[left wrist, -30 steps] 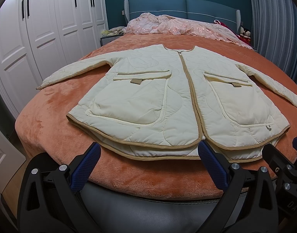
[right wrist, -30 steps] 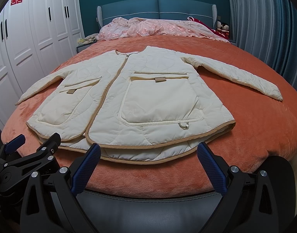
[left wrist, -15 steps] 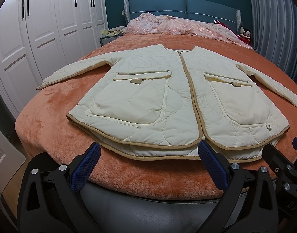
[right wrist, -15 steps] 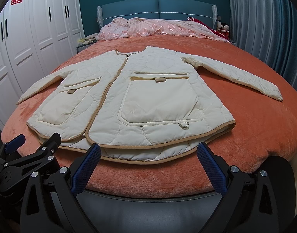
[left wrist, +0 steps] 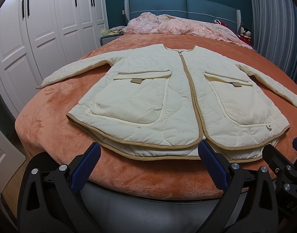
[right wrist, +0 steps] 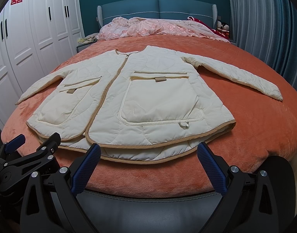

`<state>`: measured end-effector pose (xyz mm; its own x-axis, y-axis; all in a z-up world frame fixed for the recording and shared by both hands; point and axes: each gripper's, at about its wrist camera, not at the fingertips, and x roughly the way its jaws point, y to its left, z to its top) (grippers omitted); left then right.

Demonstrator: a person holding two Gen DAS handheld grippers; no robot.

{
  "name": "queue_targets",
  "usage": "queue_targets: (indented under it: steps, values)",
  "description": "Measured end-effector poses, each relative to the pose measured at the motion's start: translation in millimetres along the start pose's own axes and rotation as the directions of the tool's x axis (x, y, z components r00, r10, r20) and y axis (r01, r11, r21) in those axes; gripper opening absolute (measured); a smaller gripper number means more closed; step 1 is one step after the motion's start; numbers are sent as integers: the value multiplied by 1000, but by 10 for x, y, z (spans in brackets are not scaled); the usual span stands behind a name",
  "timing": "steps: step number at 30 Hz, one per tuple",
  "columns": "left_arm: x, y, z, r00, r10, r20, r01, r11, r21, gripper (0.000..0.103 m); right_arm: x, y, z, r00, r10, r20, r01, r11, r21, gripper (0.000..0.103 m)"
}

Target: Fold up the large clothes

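A cream quilted jacket (left wrist: pixel 167 97) with tan trim lies flat and face up on the orange bedspread (left wrist: pixel 51 116), zipped, both sleeves spread out to the sides. It also shows in the right wrist view (right wrist: pixel 148 97). My left gripper (left wrist: pixel 148 167) is open and empty, held just short of the jacket's hem at the foot of the bed. My right gripper (right wrist: pixel 148 167) is open and empty, also just short of the hem. Each gripper shows at the edge of the other's view.
A crumpled pink quilt (left wrist: pixel 177 23) lies at the head of the bed by the blue headboard (right wrist: pixel 158 5). White wardrobes (left wrist: pixel 41 29) stand to the left. Grey curtains (right wrist: pixel 264 29) hang to the right. The bed's dark padded foot edge (left wrist: pixel 148 209) is right below the grippers.
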<state>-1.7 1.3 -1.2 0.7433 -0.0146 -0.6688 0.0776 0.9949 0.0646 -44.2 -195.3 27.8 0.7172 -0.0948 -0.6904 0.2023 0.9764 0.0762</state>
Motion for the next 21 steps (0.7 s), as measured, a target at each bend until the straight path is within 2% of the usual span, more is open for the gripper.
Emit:
queue_targets:
  steps: [8, 12, 17, 21]
  values:
    - [5, 4, 0, 1000, 1, -11, -1, 1000, -10, 98, 34, -64, 16, 1000, 21, -21, -20, 999, 40, 98]
    - [54, 84, 71, 999, -11, -35, 9, 998, -59, 98, 83, -263, 121, 999, 29, -32, -25, 994, 105, 98]
    - [143, 202, 269, 999, 33, -16, -34, 997, -62, 98, 213, -771, 378, 999, -15, -29, 20, 985, 170, 98]
    - [289, 284, 500, 998, 61, -23, -61, 997, -40, 98, 434, -1484, 637, 994, -97, -40, 104, 954, 283, 98]
